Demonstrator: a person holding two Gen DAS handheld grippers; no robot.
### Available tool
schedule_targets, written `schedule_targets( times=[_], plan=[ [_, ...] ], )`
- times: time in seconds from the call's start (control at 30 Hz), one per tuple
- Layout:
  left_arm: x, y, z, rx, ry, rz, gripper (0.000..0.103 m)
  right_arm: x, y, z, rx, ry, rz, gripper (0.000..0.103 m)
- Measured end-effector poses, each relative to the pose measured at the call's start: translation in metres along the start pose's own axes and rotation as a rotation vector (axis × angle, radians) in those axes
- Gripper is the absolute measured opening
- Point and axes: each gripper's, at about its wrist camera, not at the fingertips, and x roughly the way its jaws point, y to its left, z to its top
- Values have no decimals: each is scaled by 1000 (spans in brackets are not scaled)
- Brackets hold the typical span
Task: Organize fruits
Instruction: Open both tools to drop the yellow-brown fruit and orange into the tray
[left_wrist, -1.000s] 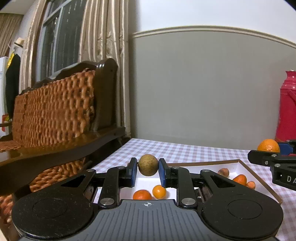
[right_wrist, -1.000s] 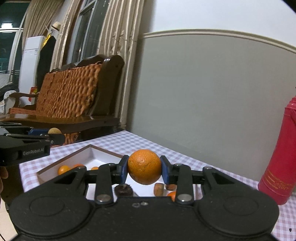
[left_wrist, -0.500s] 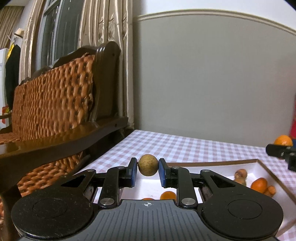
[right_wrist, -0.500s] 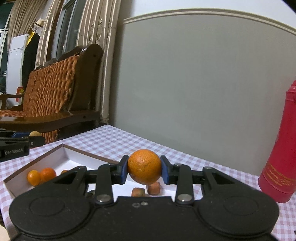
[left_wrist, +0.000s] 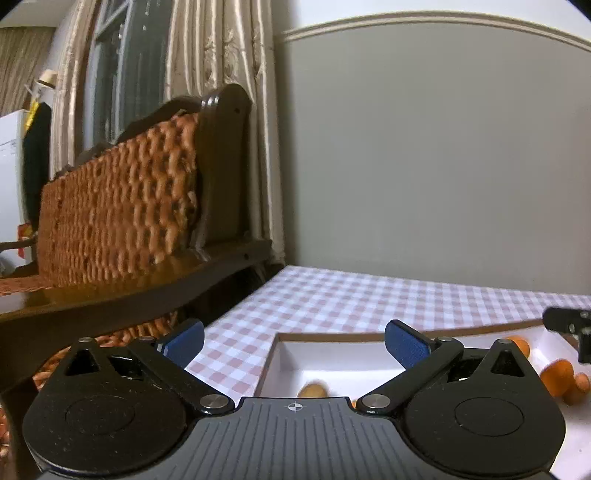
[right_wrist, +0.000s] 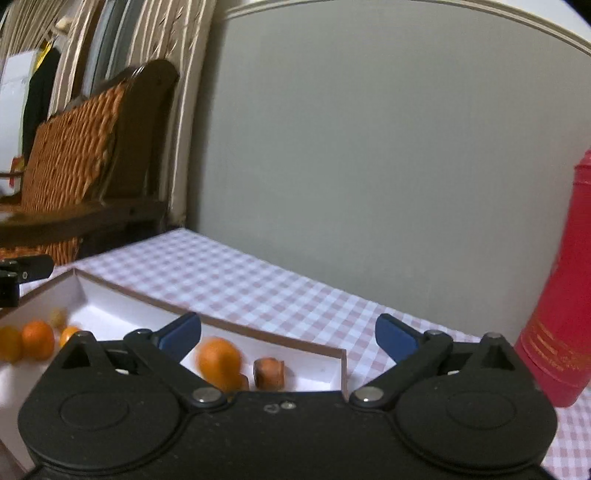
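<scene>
My left gripper (left_wrist: 293, 341) is open and empty above the left corner of a white box with a brown rim (left_wrist: 332, 335). The small tan fruit (left_wrist: 313, 390) is blurred in the box just below it. My right gripper (right_wrist: 288, 338) is open and empty over the box's right end (right_wrist: 341, 363). The big orange (right_wrist: 218, 363) is blurred in the box below it, beside a brown fruit (right_wrist: 269, 373). Small oranges (right_wrist: 37, 339) lie at the box's left end, others show in the left wrist view (left_wrist: 557, 373).
The box sits on a pink checked tablecloth (left_wrist: 369, 299). A red thermos (right_wrist: 557, 295) stands at the right. A dark wooden bench with a woven back (left_wrist: 122, 206) is left of the table. A grey wall is behind.
Both grippers opened. The tan fruit dropped from the left gripper and the big orange dropped from the right gripper into the box.
</scene>
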Motion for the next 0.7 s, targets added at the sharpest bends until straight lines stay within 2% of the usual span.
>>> schedule_targets(
  times=[0.1, 0.57, 0.7],
  plan=[
    [-3, 2, 0, -9, 7, -13, 103, -3, 0, 1, 37, -5, 17, 96],
    [-11, -2, -1, -1, 10, -27, 103, -8, 0, 3, 43, 6, 11, 97],
    [-15, -4, 3, -6, 39, -30, 103, -14, -1, 4, 45, 8, 10, 97]
  ],
)
